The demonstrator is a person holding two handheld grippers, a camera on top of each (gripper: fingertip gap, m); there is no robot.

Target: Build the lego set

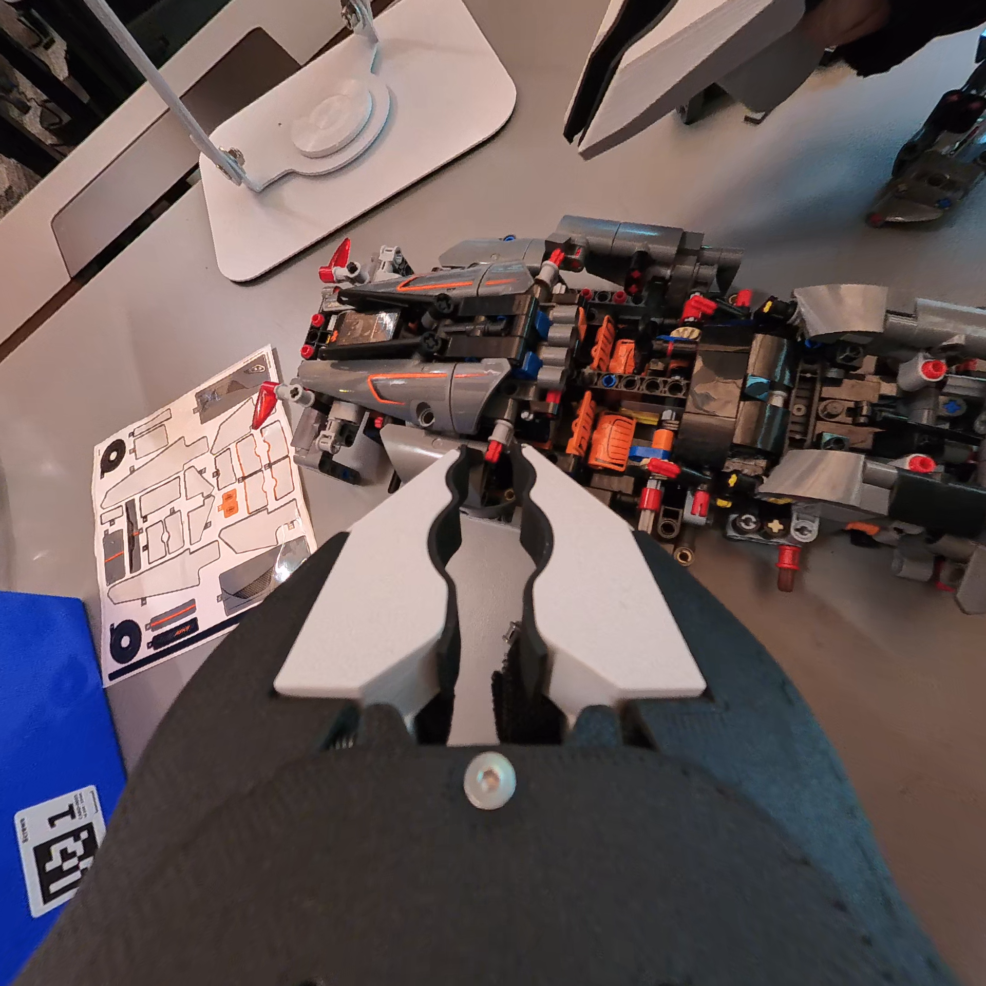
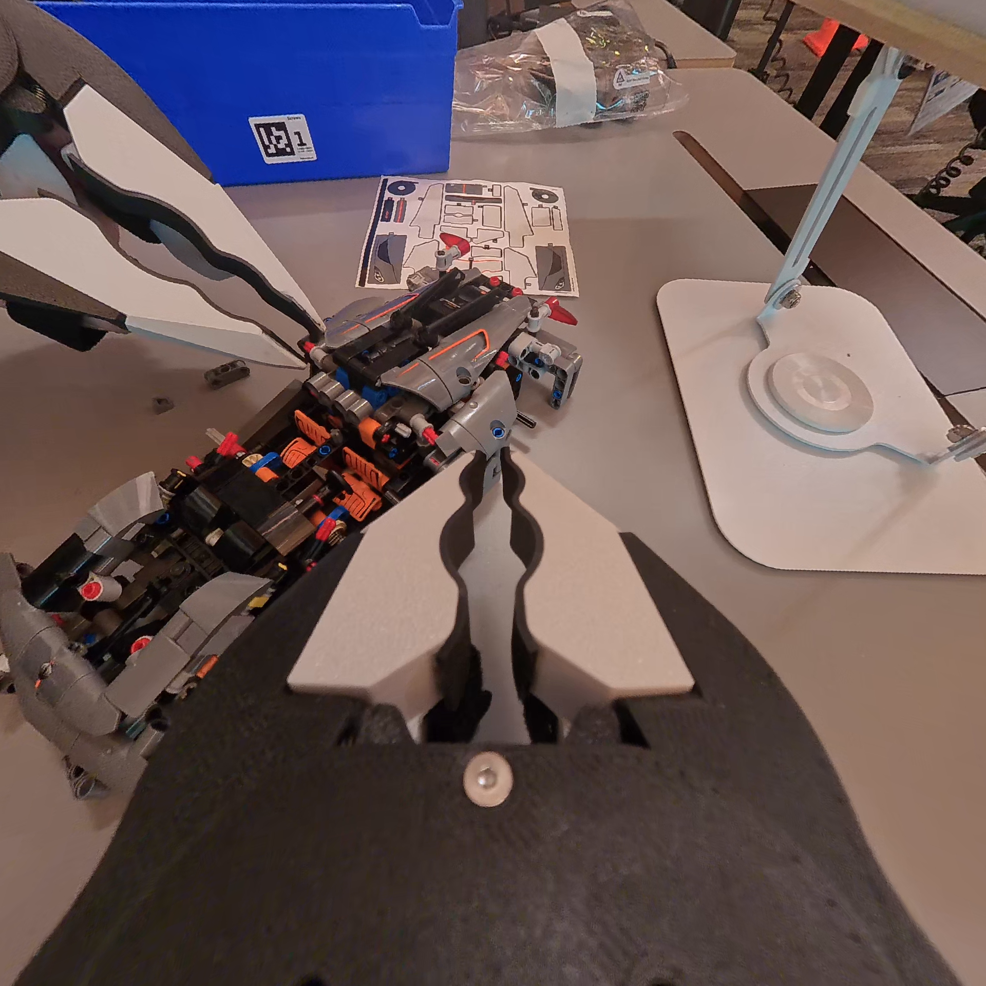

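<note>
A part-built lego car (image 1: 587, 373), grey and black with orange seats and red pins, lies on the grey table (image 1: 693, 747). My left gripper (image 1: 491, 461) is closed on the car's near side, with a red pin and dark frame parts between its tips. In the right wrist view it (image 2: 312, 347) pinches the far side of the car (image 2: 373, 384). My right gripper (image 2: 488, 461) is closed to a narrow slit just short of a grey curved panel (image 2: 477, 421) on the car's side. In the left wrist view it (image 1: 579, 146) hovers beyond the car and holds nothing that I can see.
A sticker sheet (image 1: 197, 507) lies behind the car's tail. A blue bin (image 2: 267, 80) and a bag of parts (image 2: 560, 69) stand beyond it. A white stand base (image 2: 827, 427) is to the right. Small loose pieces (image 2: 227, 371) and another lego section (image 1: 928, 160) lie nearby.
</note>
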